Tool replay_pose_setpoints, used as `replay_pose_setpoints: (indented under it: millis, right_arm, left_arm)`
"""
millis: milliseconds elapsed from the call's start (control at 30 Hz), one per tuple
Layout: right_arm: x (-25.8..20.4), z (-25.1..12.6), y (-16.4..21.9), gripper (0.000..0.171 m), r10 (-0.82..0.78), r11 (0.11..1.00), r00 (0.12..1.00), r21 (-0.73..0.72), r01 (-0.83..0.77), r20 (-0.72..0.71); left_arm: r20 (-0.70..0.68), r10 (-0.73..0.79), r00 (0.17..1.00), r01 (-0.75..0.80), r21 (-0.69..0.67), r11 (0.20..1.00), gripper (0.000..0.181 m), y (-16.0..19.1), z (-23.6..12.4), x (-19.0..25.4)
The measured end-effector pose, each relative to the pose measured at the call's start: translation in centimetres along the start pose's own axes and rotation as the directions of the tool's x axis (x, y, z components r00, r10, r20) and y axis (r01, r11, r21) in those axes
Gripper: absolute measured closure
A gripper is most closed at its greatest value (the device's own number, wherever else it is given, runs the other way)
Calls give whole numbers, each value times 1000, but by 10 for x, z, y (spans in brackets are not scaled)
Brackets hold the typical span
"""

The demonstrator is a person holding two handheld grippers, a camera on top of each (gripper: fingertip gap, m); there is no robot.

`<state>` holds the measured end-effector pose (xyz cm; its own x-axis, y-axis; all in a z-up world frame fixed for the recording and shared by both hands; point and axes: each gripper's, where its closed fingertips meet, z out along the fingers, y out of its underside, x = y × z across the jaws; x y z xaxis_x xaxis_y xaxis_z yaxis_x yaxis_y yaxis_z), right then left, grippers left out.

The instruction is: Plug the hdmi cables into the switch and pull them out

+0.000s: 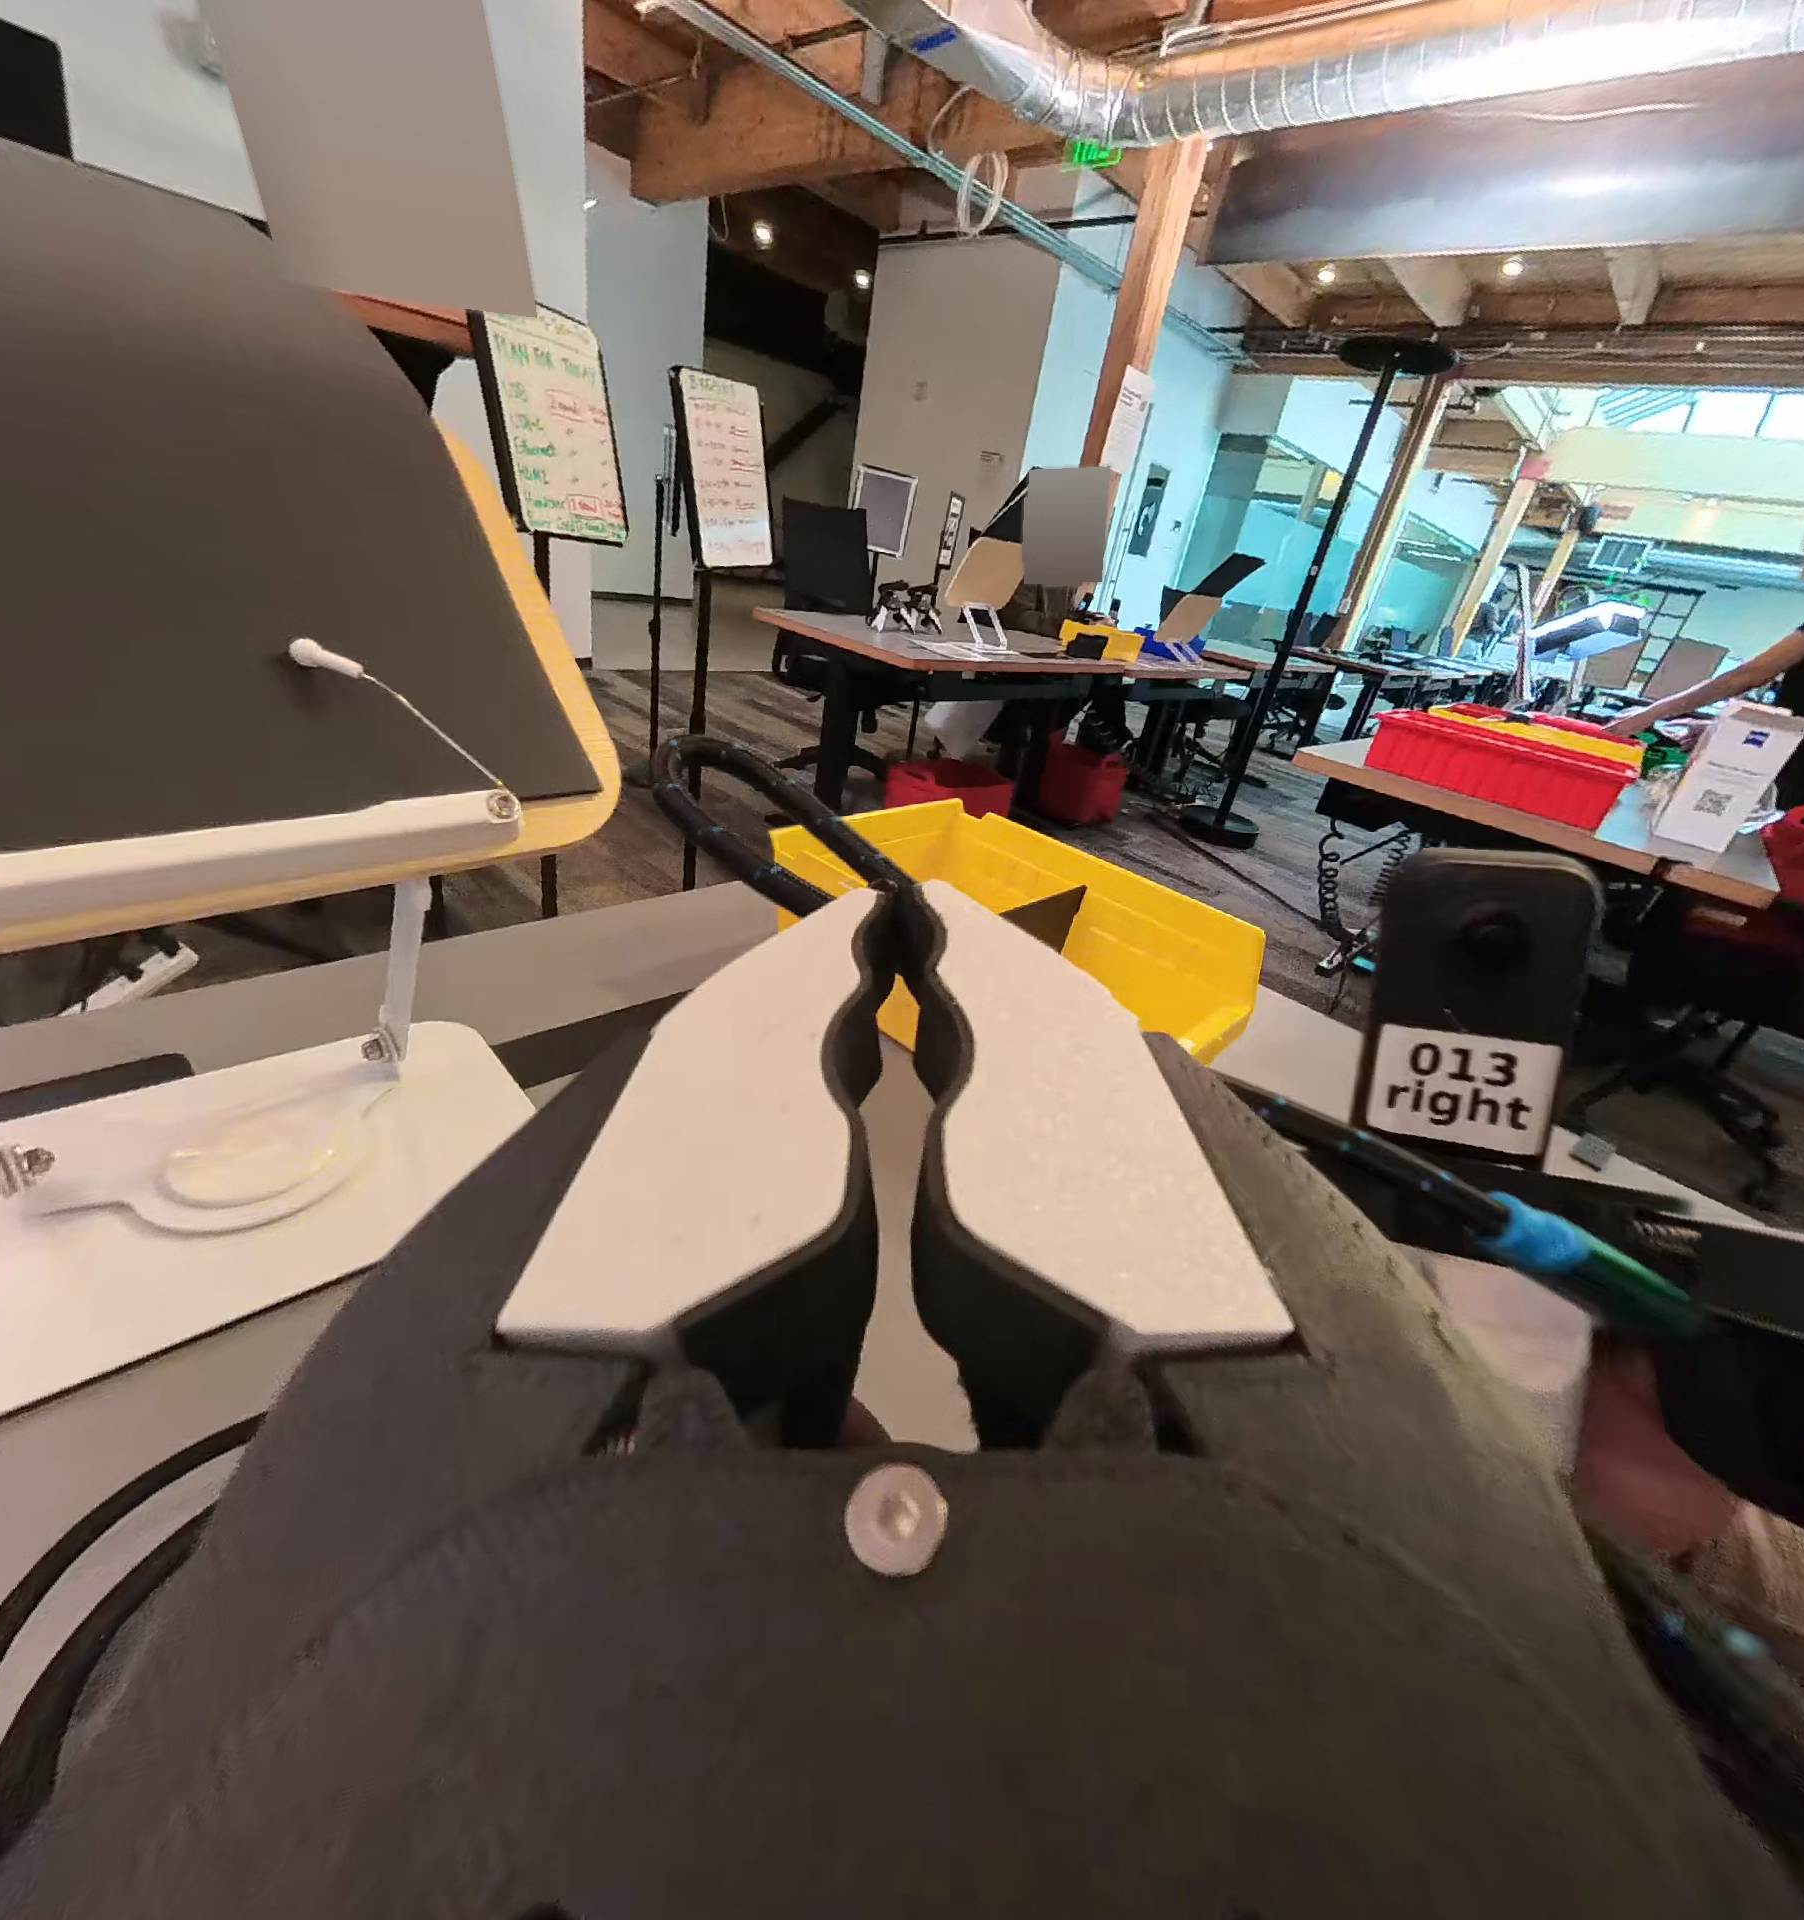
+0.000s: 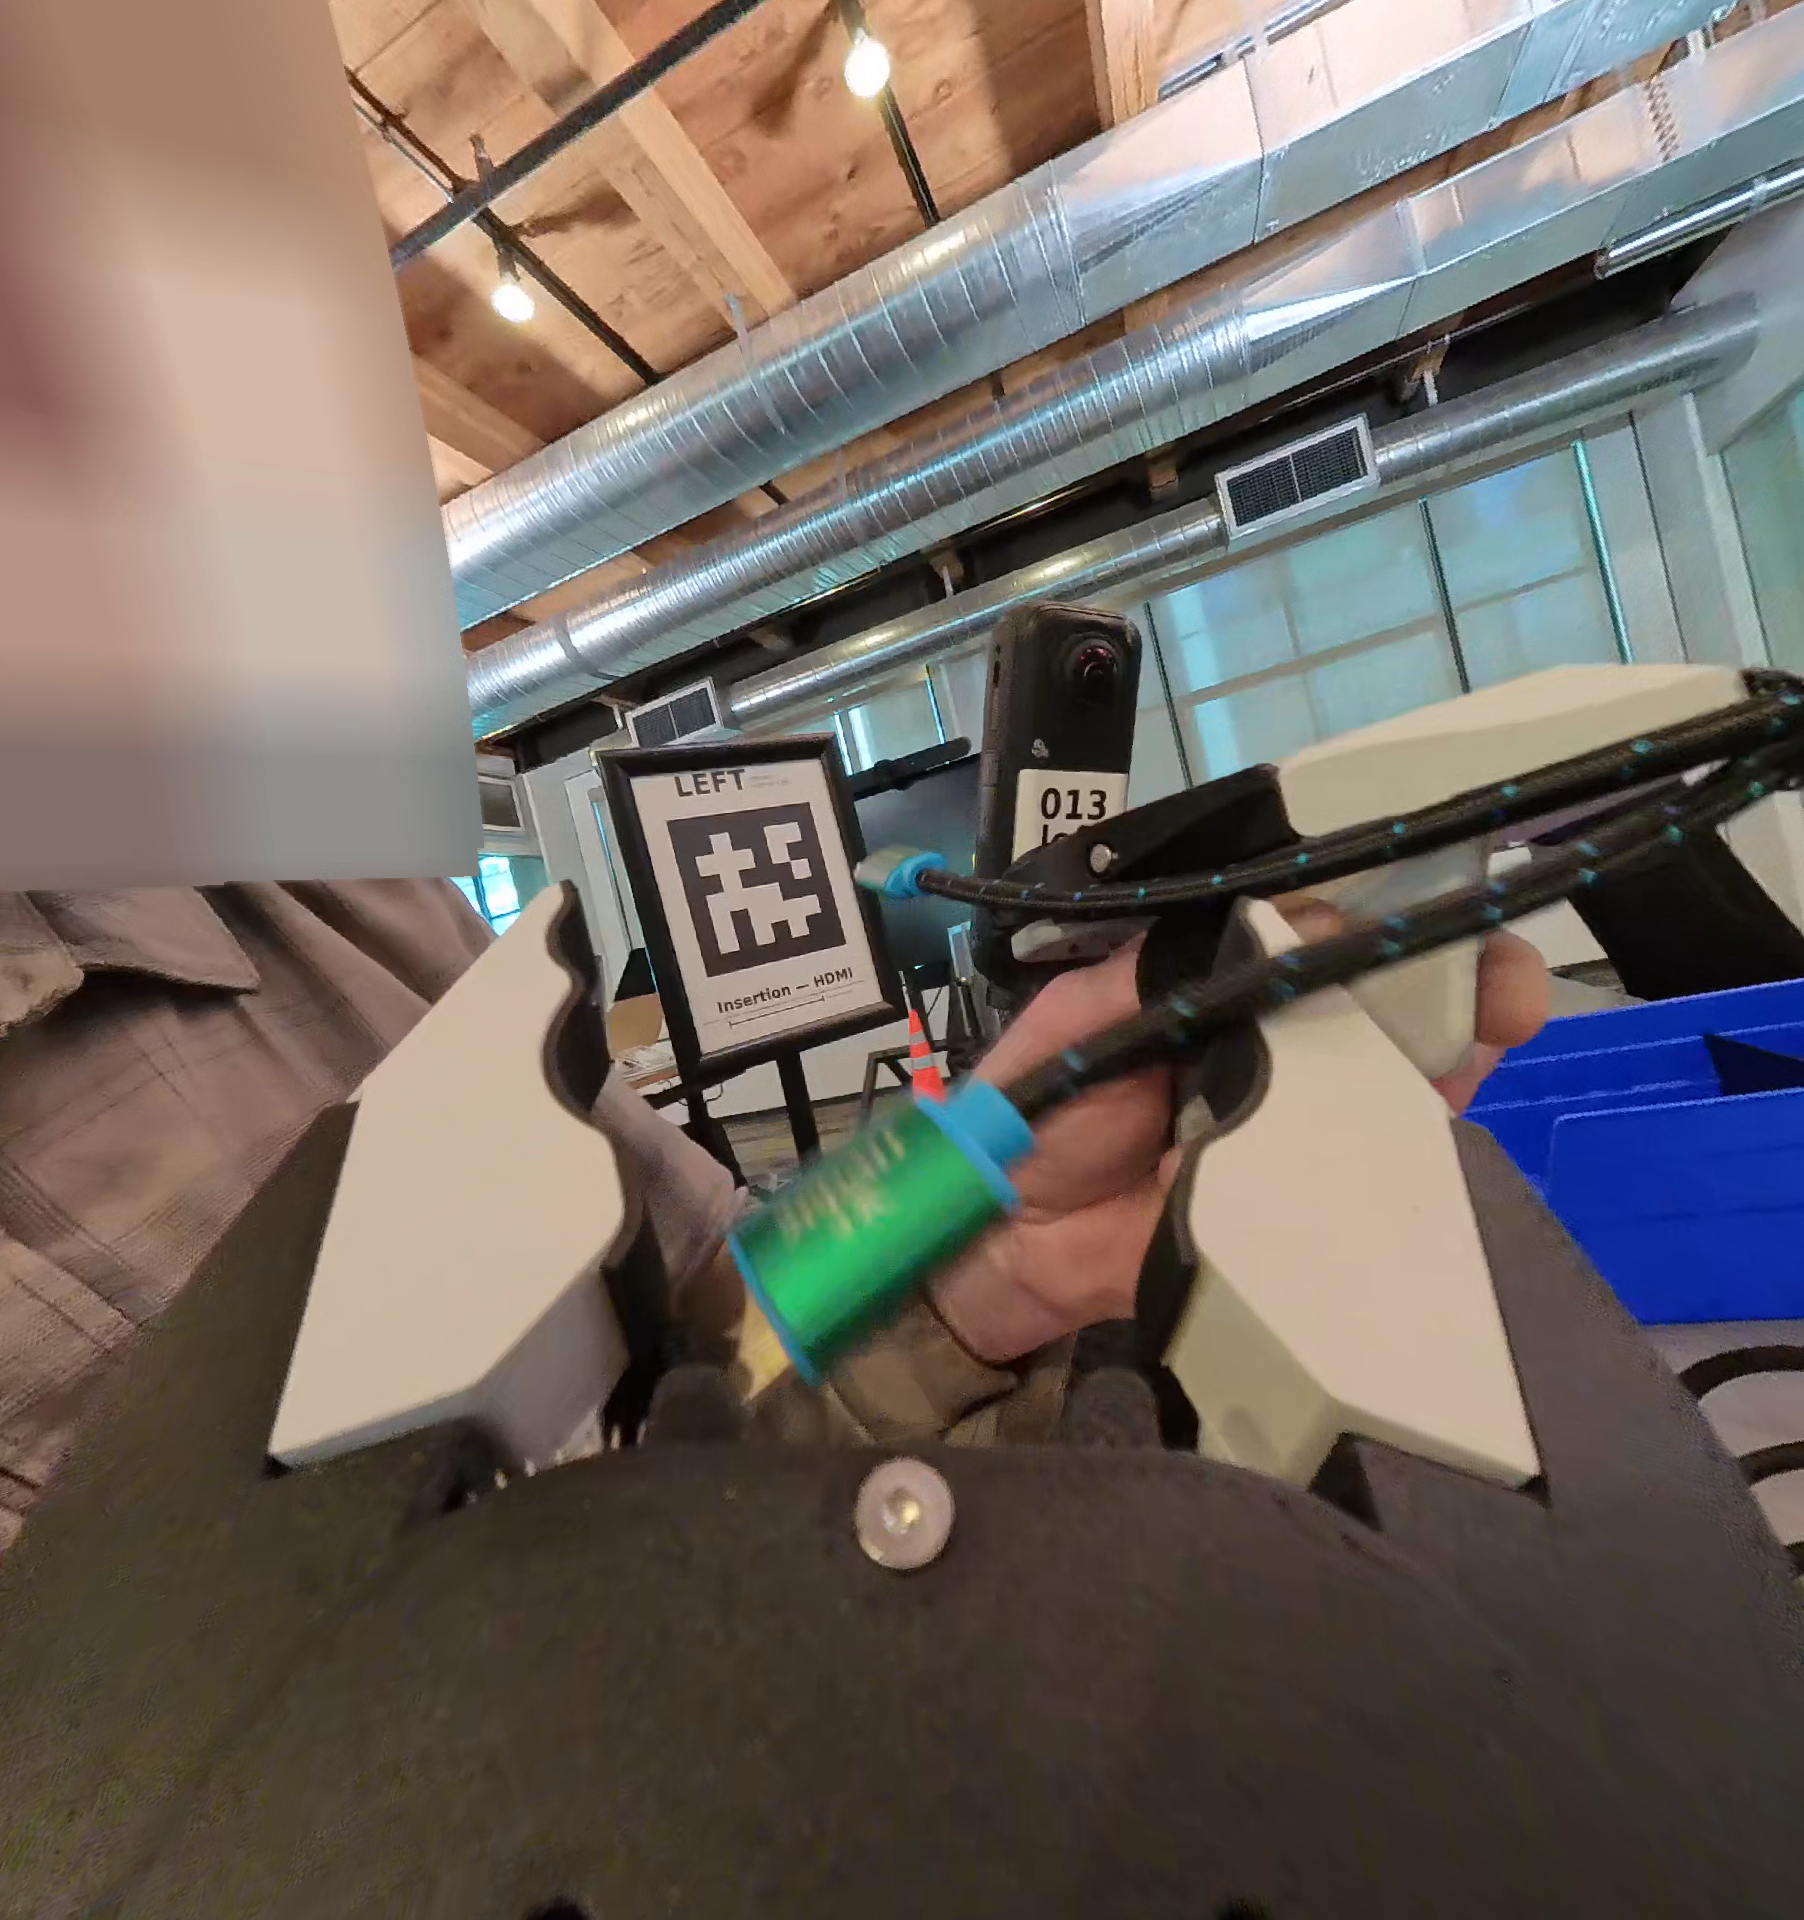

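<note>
My left gripper [image 1: 896,920] is shut on a black braided HDMI cable [image 1: 716,795] at its fingertips; the cable loops up and to the left beyond them. A green plug with blue ends [image 1: 1563,1252] hangs at the right, next to the right gripper's camera [image 1: 1480,935]. In the right wrist view my right gripper [image 2: 908,935] is open wide. The green plug [image 2: 867,1226] hangs between its fingers [image 2: 493,1122], touching neither. The left gripper [image 2: 1771,707] holds the cable strands [image 2: 1397,831] at the upper right. A second, pale plug [image 2: 898,868] hangs behind. The switch is not in view.
A yellow bin [image 1: 1116,914] sits just beyond my left gripper. A tilted dark board on a white stand [image 1: 202,1195] is on the left. A blue bin [image 2: 1708,1132] is to the right of my right gripper. A framed marker sign [image 2: 742,883] and a person's shirt [image 2: 150,1091] are ahead.
</note>
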<state>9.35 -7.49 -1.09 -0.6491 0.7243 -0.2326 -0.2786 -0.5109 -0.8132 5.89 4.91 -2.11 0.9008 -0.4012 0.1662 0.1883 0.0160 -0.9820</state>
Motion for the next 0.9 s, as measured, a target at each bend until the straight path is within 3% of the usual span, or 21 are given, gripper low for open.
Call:
replay_pose_setpoints:
  millis: [100, 200, 267, 333, 433, 667, 767, 900]
  right_arm:
    - [4, 4, 15, 58, -194, 973, 979, -139, 184, -66]
    - [17, 0, 33, 71, -450, 850, 888, -350, 394, -95]
    - [25, -1, 44, 77, -617, 714, 784, -469, 520, -72]
    - [30, 1, 52, 100, -729, 583, 684, -554, 594, -34]
    - [43, -1, 64, 102, -823, 417, 568, -665, 620, 14]
    - [26, 7, 64, 113, -804, 434, 593, -634, 640, 49]
    - [29, 2, 63, 123, -829, 380, 555, -661, 646, 65]
    - [12, 8, 55, 114, -816, 430, 575, -596, 678, 65]
  left_arm:
    - [11, 23, 1000, -23, -28, 999, 181, 3, 1, -2]
    - [1, -9, 1000, 9, -78, 997, 181, 13, 2, -4]
    - [22, 20, 1000, -18, -124, 992, 181, 22, 4, -6]
    - [19, 2, 1000, 1, -155, 988, 180, 32, 8, -4]
    - [33, 44, 998, -37, -199, 979, 181, 39, 9, -7]
    - [52, 105, 993, -87, -269, 959, 180, 51, 11, -11]
    - [71, 163, 984, -137, -288, 948, 180, 54, 11, -11]
    - [38, 83, 996, -68, -302, 951, 180, 58, 14, -8]
